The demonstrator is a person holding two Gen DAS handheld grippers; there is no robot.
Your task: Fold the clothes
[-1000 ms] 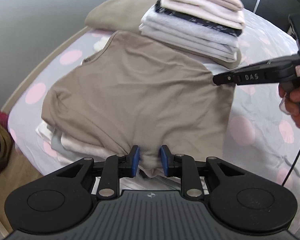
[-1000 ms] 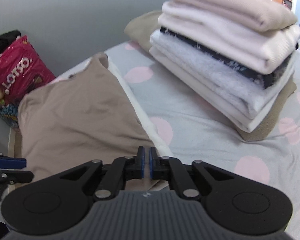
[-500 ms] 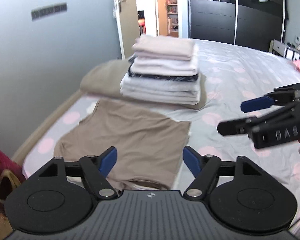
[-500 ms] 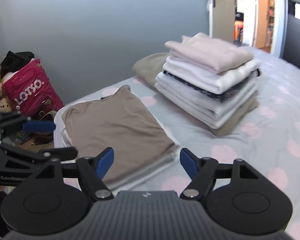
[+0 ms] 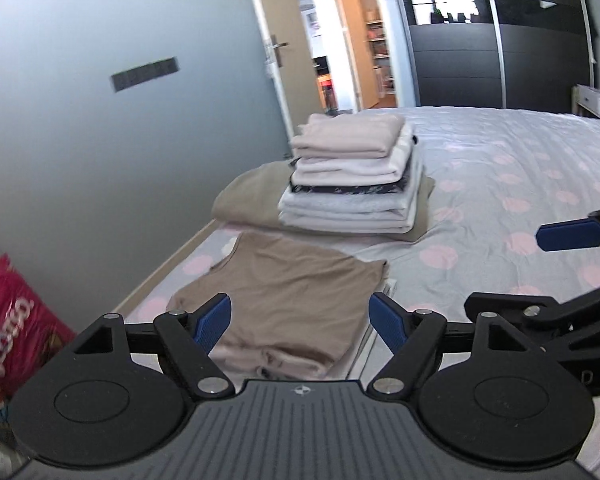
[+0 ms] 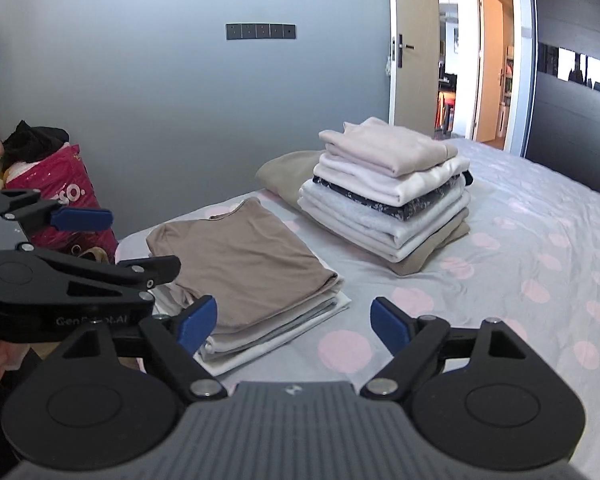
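A folded tan shirt [image 5: 296, 292] [image 6: 240, 256] lies on a low pile of pale folded garments near the bed's left edge. Behind it stands a taller stack of folded clothes [image 5: 352, 184] [image 6: 388, 192] on an olive piece. My left gripper [image 5: 300, 320] hovers above and back from the tan shirt, its jaws opening with nothing between them; in the right wrist view this left gripper [image 6: 120, 242] shows at the left. My right gripper [image 6: 293, 322] hangs over the bedsheet beside the pile, jaws also opening and empty, and the right gripper [image 5: 536, 268] shows at the right edge.
The bed [image 5: 500, 184] [image 6: 520, 240] has a grey sheet with pink dots and stretches away to the right. A red bag [image 5: 16, 320] [image 6: 60, 184] and soft toys sit on the floor at the left by the grey wall. A dark wardrobe [image 5: 500, 40] and an open door stand beyond.
Both grippers let go of the tan shirt's near edge, spread their jaws wide, and pulled up and back from the bed. The shirt now lies flat on its pile.
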